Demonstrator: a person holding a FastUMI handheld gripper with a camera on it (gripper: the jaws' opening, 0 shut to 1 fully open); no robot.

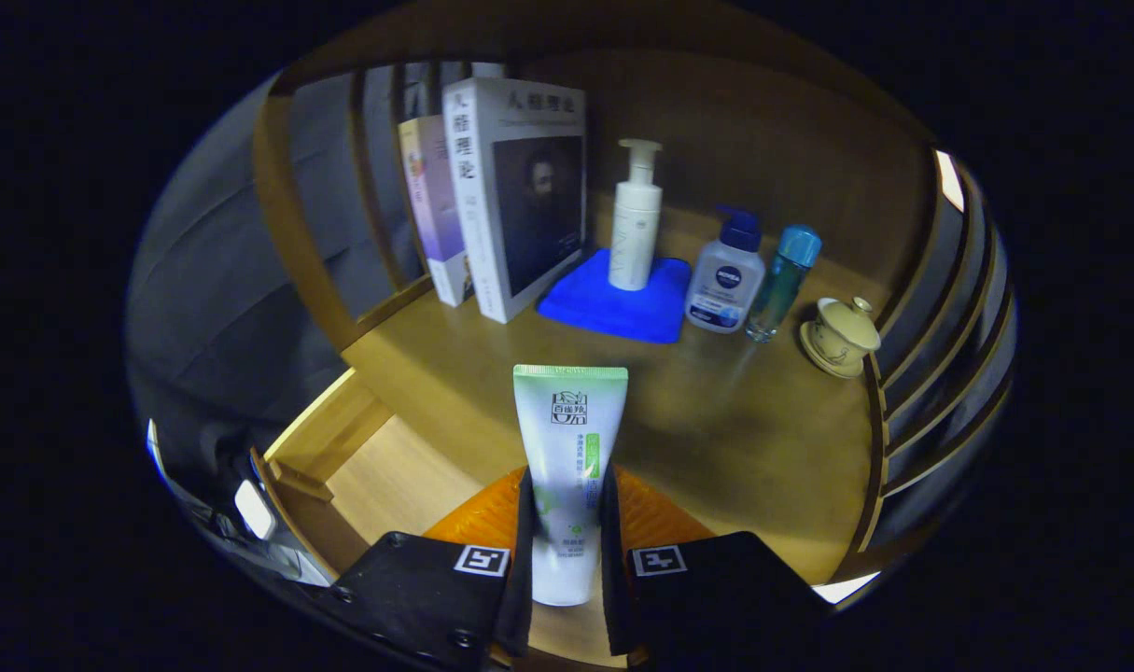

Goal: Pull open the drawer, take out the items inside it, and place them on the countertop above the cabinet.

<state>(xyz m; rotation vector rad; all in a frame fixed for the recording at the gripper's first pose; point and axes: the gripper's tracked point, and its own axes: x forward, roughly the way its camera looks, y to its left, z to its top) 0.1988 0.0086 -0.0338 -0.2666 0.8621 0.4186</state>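
Tool (567,560) clamps our green-white tube (569,467), both fingers pressing its sides, over counter (716,429). Open drawer (389,476) at 8 o'clock; pump bottle (636,224) on blue cloth (618,303) at 12.

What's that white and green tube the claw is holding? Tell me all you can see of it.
The tube is a soft-looking plastic squeeze tube, white with a green band along its flat crimped end and green printing on its front. It points away from the gripper, crimped end forward, cap end hidden low between the fingers. Both fingers press its sides, so it is held above the wooden countertop, with the open drawer below to one side.
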